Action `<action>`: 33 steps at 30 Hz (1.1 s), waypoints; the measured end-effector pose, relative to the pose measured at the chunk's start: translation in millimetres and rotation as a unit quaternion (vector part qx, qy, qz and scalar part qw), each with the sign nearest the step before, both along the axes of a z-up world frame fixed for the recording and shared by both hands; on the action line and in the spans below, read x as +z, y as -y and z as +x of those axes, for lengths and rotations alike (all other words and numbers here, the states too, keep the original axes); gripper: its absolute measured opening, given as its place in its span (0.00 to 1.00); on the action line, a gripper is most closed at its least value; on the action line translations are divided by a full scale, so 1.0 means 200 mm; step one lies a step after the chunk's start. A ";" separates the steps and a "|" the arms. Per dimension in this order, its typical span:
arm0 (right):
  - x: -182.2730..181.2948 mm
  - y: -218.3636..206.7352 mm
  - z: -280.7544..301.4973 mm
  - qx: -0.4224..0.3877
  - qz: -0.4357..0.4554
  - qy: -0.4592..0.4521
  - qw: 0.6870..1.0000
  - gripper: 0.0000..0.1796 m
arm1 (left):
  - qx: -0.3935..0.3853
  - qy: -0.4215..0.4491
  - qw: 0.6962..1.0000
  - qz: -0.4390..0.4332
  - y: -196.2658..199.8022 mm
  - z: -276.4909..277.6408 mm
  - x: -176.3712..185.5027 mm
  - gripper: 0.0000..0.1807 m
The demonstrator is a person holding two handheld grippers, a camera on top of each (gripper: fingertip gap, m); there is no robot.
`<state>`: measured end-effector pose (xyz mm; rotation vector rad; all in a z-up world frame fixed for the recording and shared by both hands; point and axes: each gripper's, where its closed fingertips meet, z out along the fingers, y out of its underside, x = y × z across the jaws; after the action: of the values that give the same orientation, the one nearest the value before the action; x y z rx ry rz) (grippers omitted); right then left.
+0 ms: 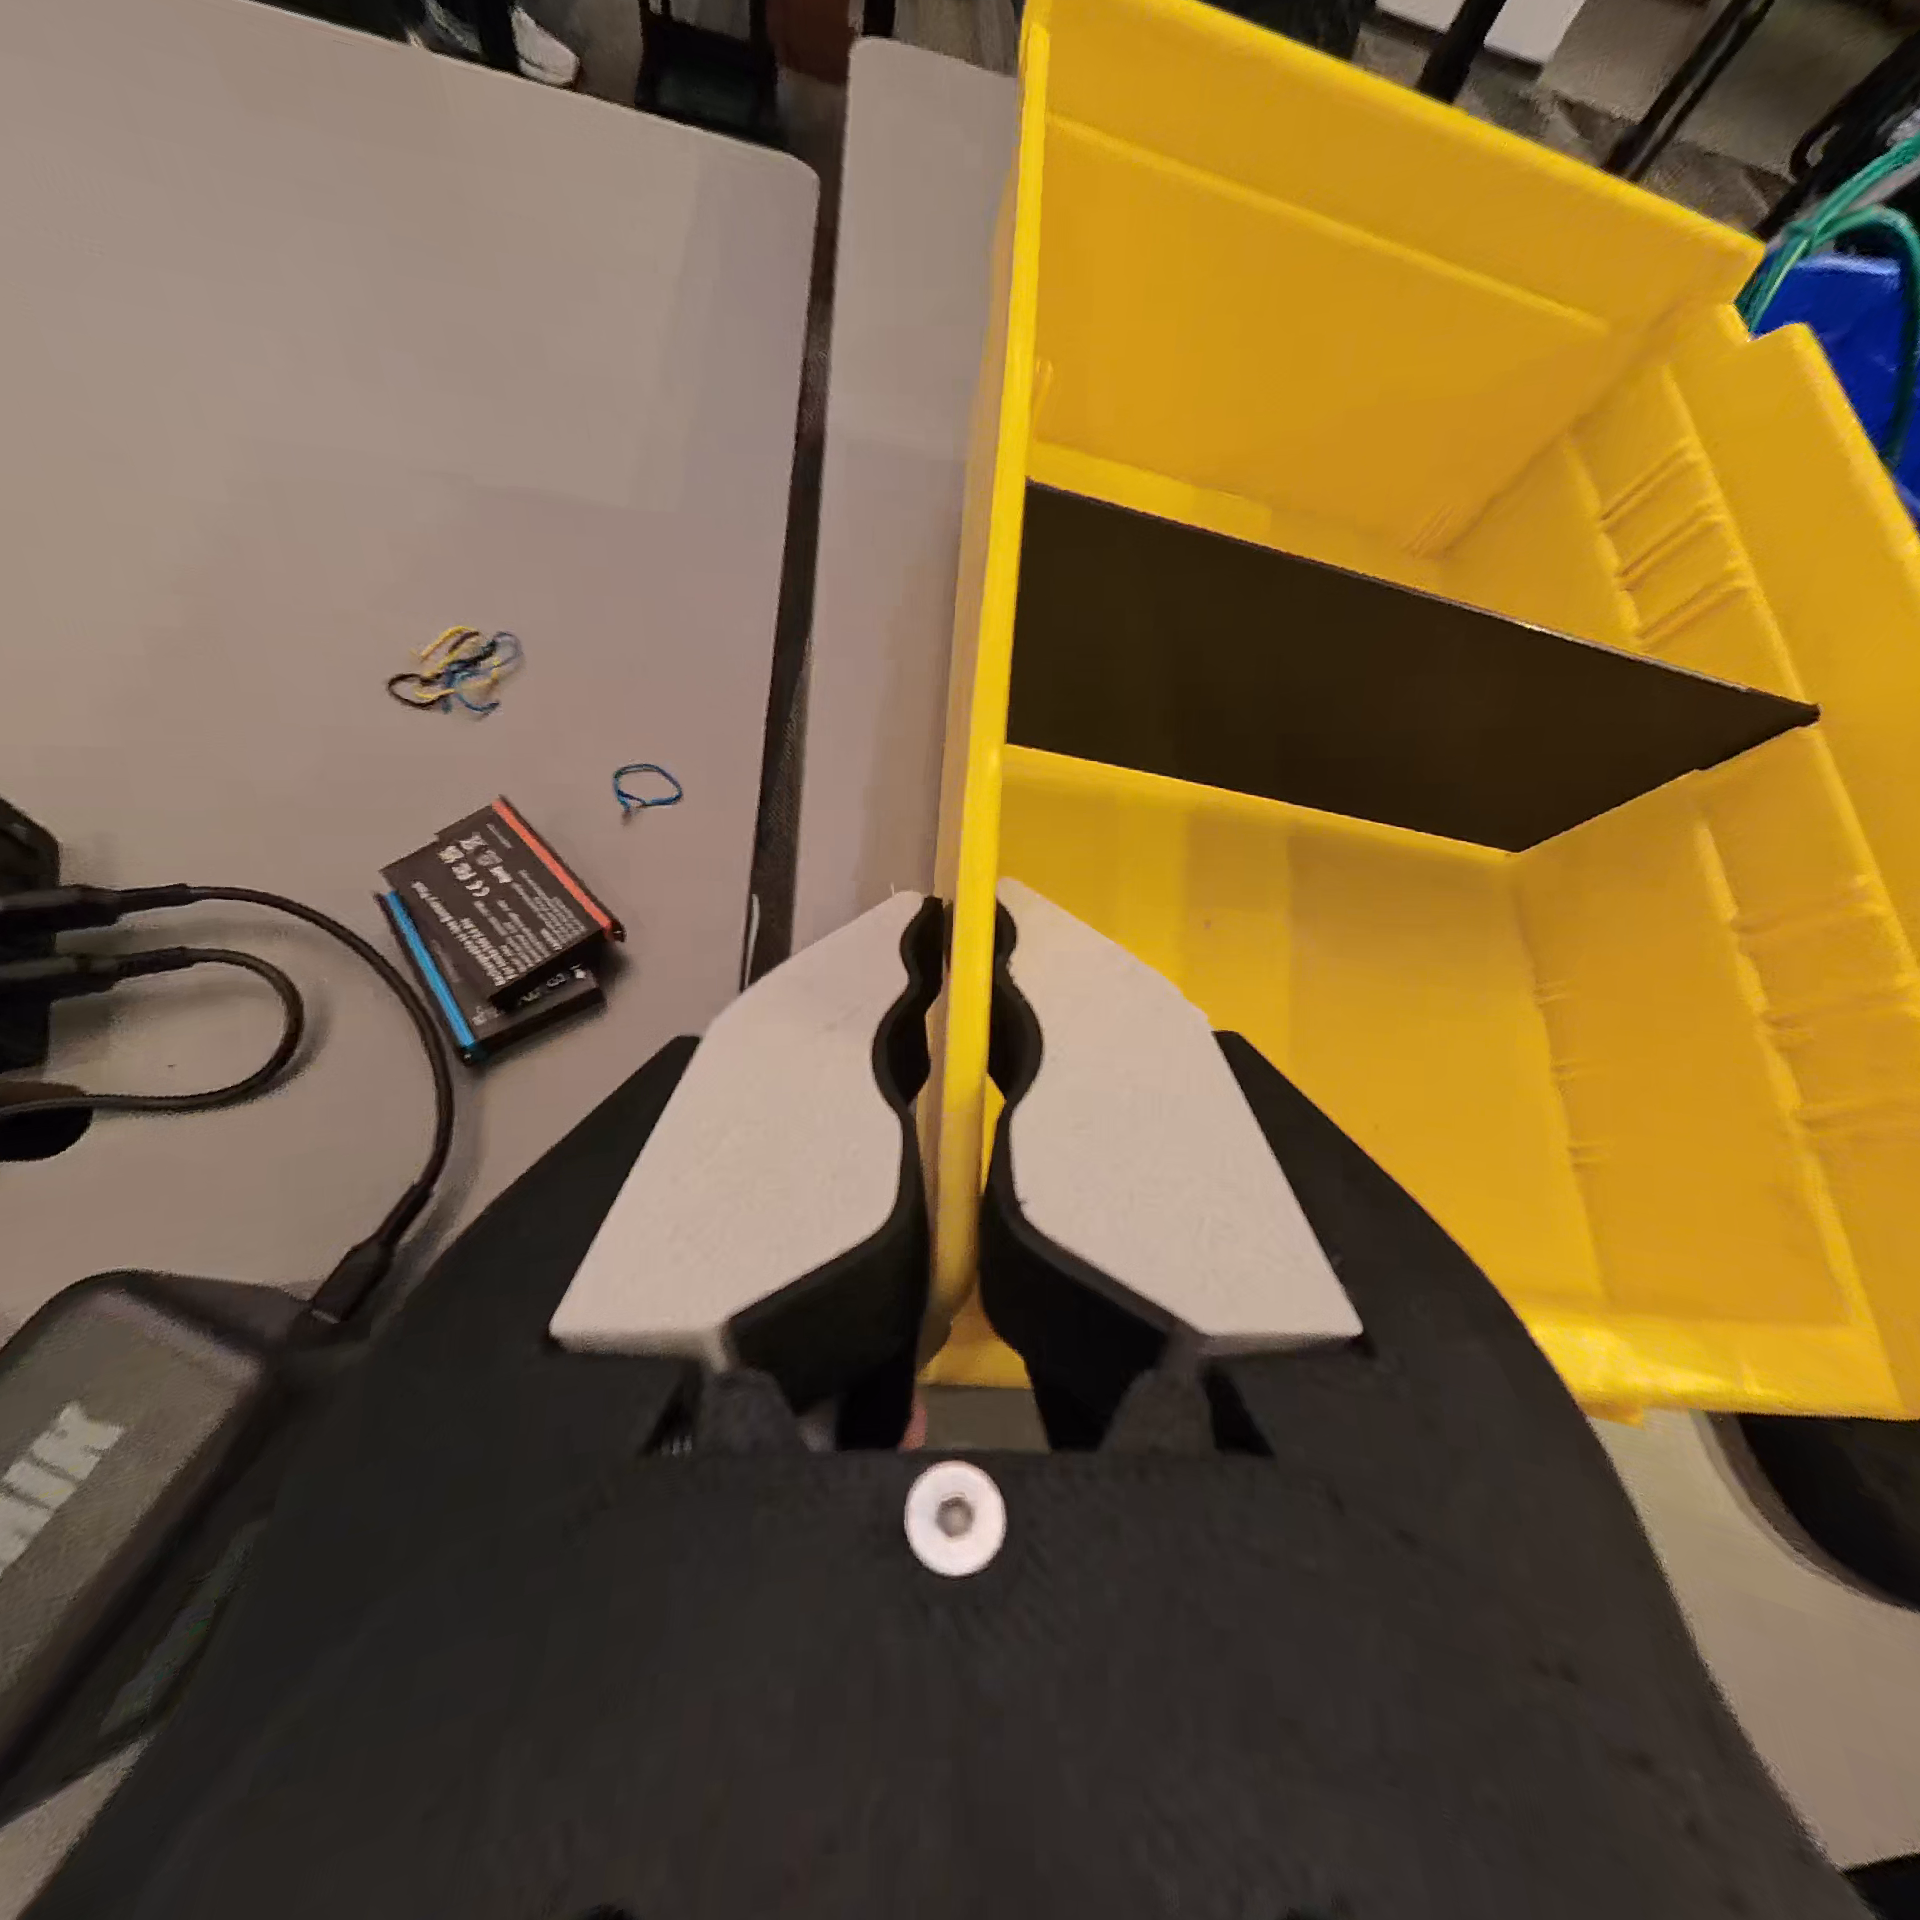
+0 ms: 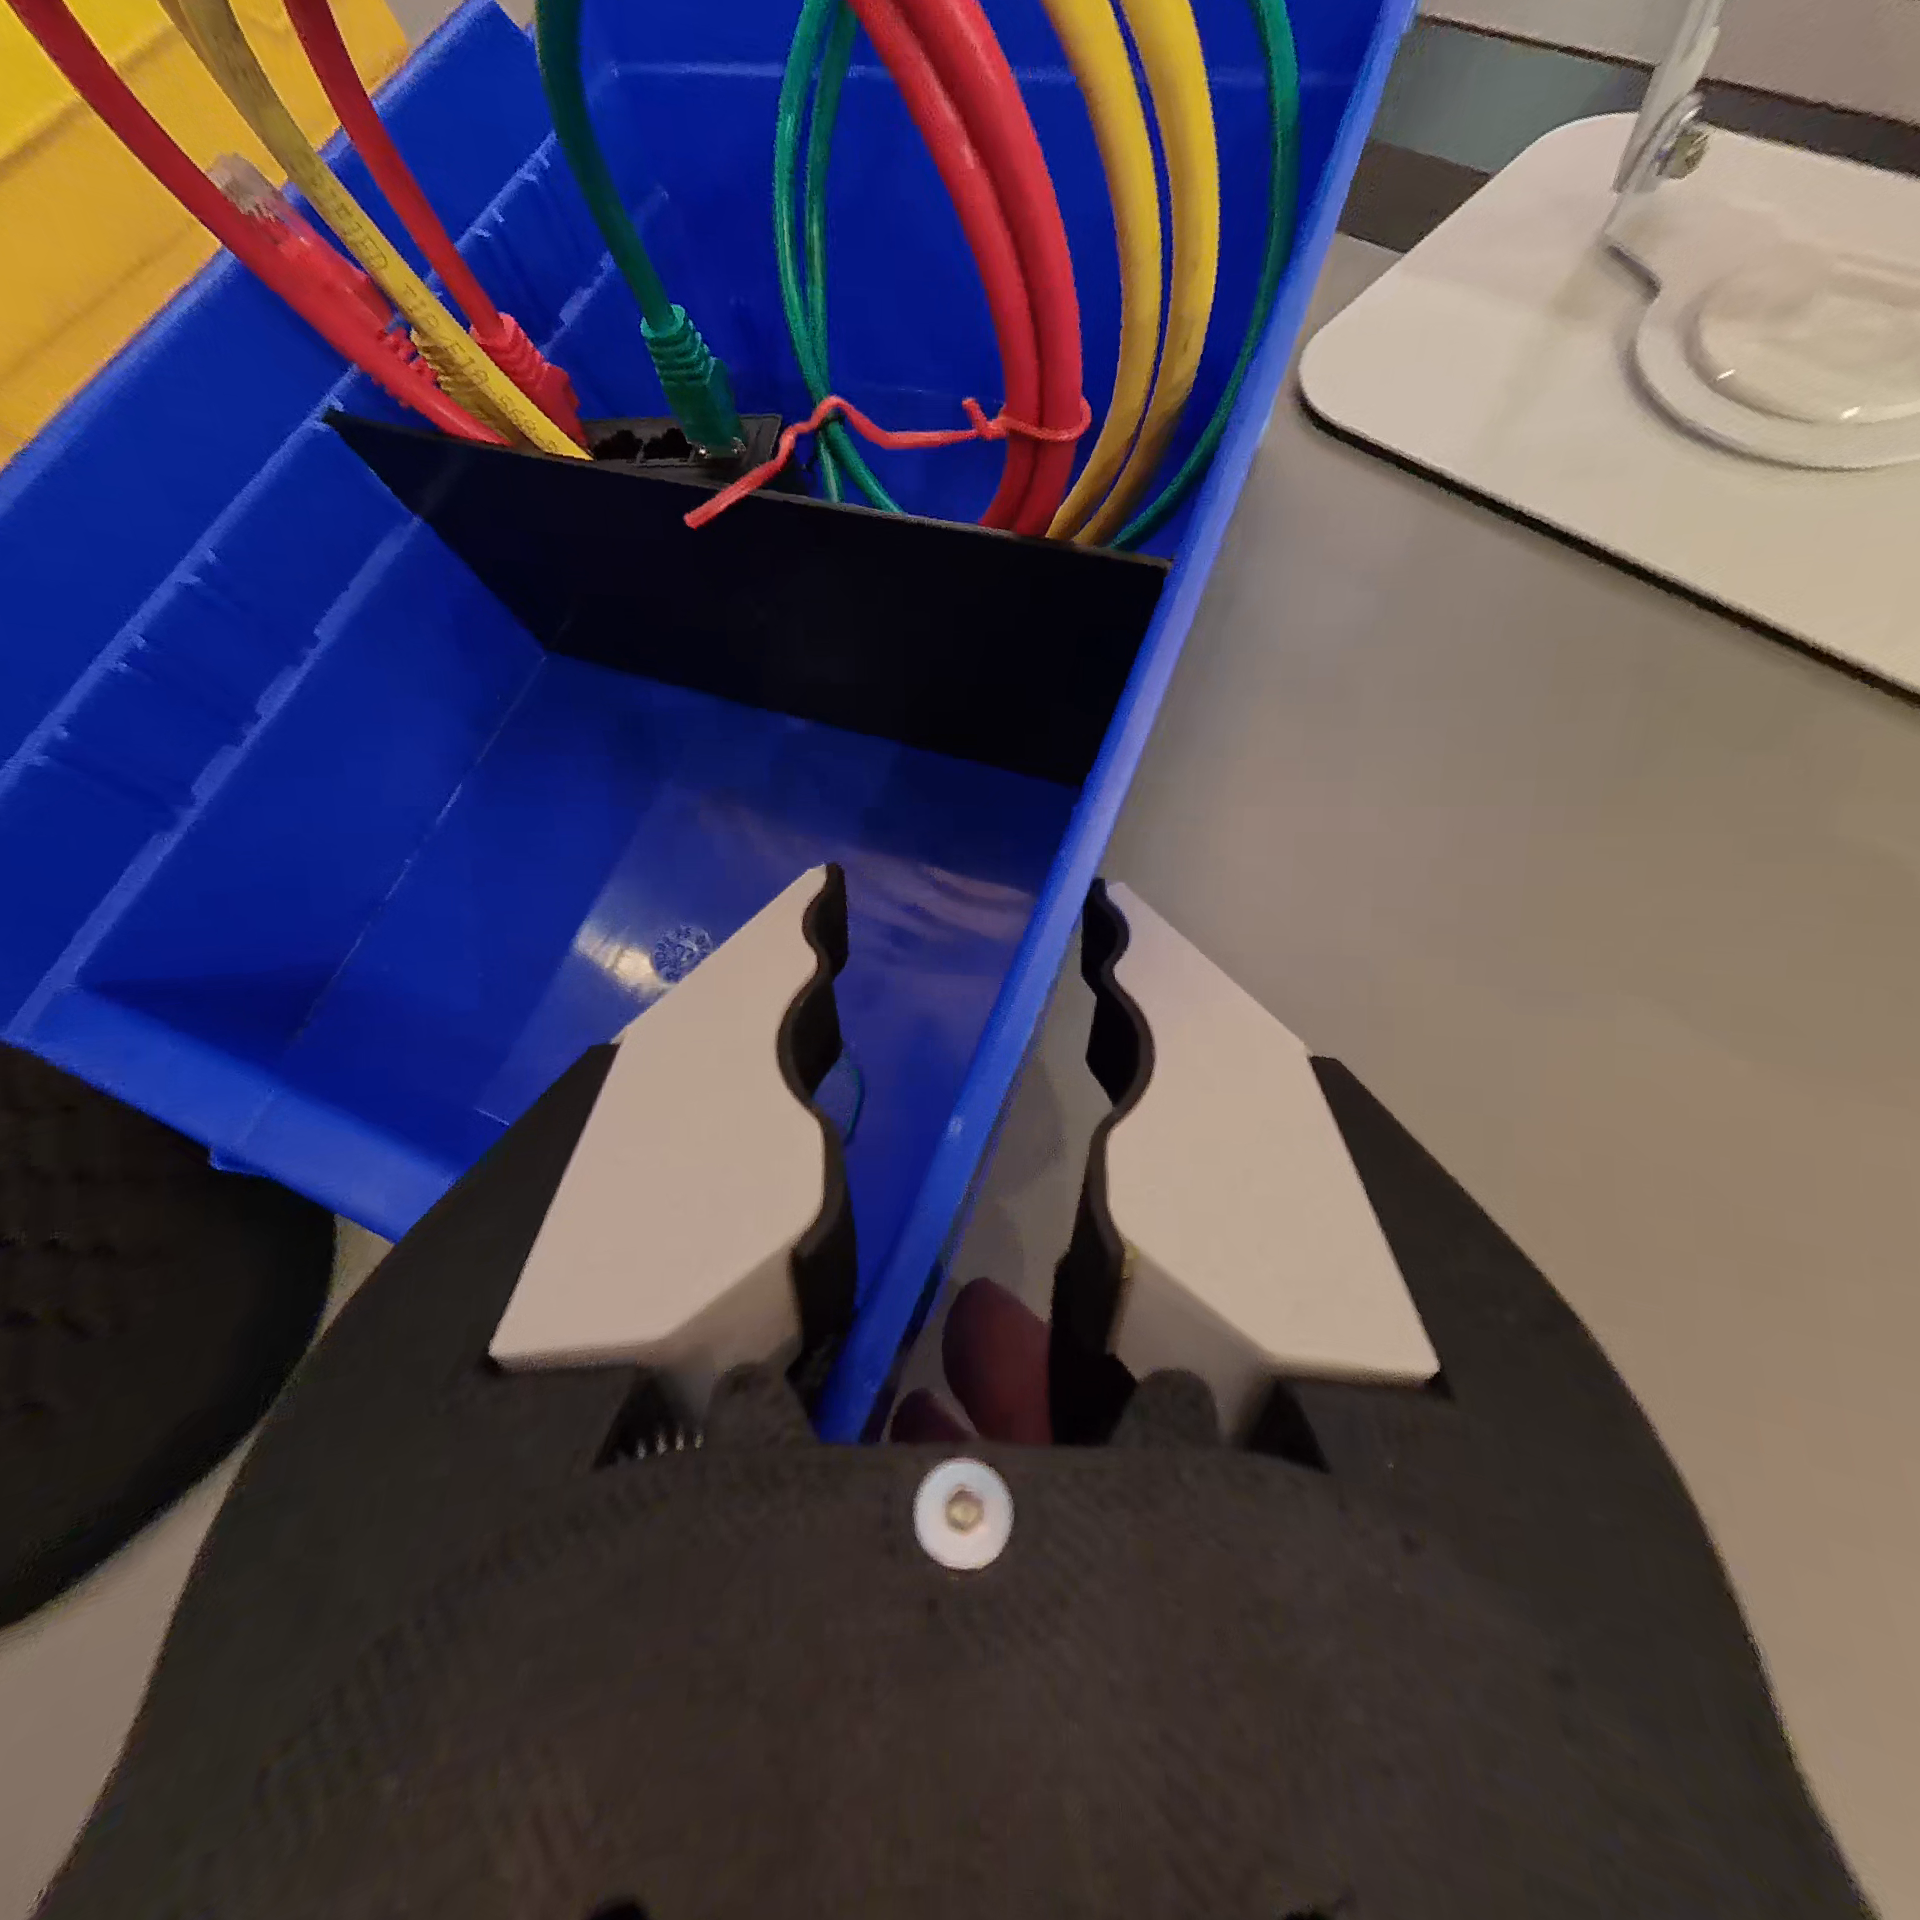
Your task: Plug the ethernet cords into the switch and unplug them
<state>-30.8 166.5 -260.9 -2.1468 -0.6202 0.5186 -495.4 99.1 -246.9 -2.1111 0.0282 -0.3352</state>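
The left claw is clamping the side wall of the yellow bin. The right claw is standing apart, straddling the blue bin wall without pinching it. Behind the black divider sits the switch — a green ethernet cord is plugged in, with red cords beside it.

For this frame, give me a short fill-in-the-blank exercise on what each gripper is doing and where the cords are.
1. The left gripper is shut on the side wall of the ____ bin.
2. The right gripper straddles the blue bin wall with its jaws ____.
3. The ____ cord stands plugged into the switch.

Missing words: yellow; open; green
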 end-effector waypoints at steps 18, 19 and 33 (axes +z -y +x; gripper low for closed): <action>0.05 -0.05 -0.65 -0.016 -0.076 -0.167 0.983 0.60 | 0.072 0.116 0.980 0.146 0.11 -0.35 0.27 0.03; 0.06 -0.05 -0.69 -0.013 -0.075 -0.171 0.982 0.61 | 0.074 0.122 0.978 0.154 0.12 -0.37 0.29 0.03; 0.09 -0.36 -1.17 -0.029 -0.099 -0.270 0.957 0.67 | 0.074 0.157 0.962 0.211 0.18 -0.41 0.43 0.03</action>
<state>-264.8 238.8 -242.3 -2.0634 -0.2032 1.1229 -578.1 62.8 -160.6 -1.6085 -0.2248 -0.5219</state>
